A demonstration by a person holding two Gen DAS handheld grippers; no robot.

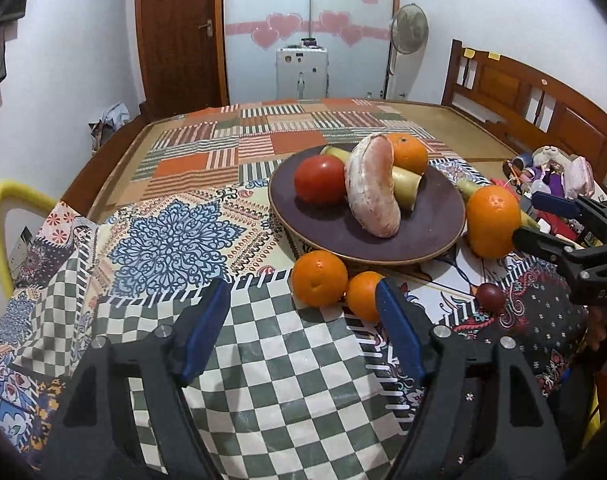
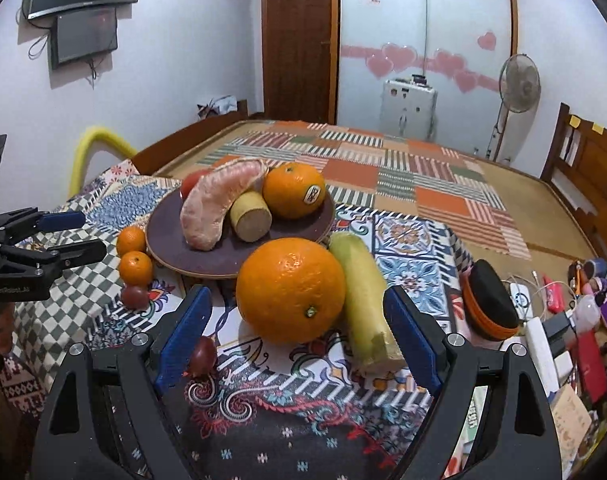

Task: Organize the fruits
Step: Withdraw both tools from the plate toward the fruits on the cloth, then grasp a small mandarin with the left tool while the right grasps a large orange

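Note:
A dark purple plate (image 1: 383,236) (image 2: 171,240) holds a peeled pomelo piece (image 1: 373,184) (image 2: 215,208), a red tomato (image 1: 319,179), an orange (image 1: 408,154) (image 2: 293,195) and a pale stalk piece (image 2: 250,216). Two small tangerines (image 1: 318,278) (image 1: 363,296) (image 2: 135,268) and a dark red fruit (image 1: 490,297) (image 2: 134,297) lie before the plate. My left gripper (image 1: 303,312) is open above the cloth, near the tangerines. My right gripper (image 2: 297,324) is open around a large orange (image 2: 290,290) (image 1: 492,221), not touching it. A corn-like stalk (image 2: 363,308) lies beside it, and another small red fruit (image 2: 202,356).
Clutter of toys, boxes and a black-orange case (image 2: 489,306) sits at the table's right edge. A wooden bench (image 1: 523,96) stands to the right, a yellow chair back (image 1: 7,216) to the left. Patterned cloths cover the table (image 1: 263,136).

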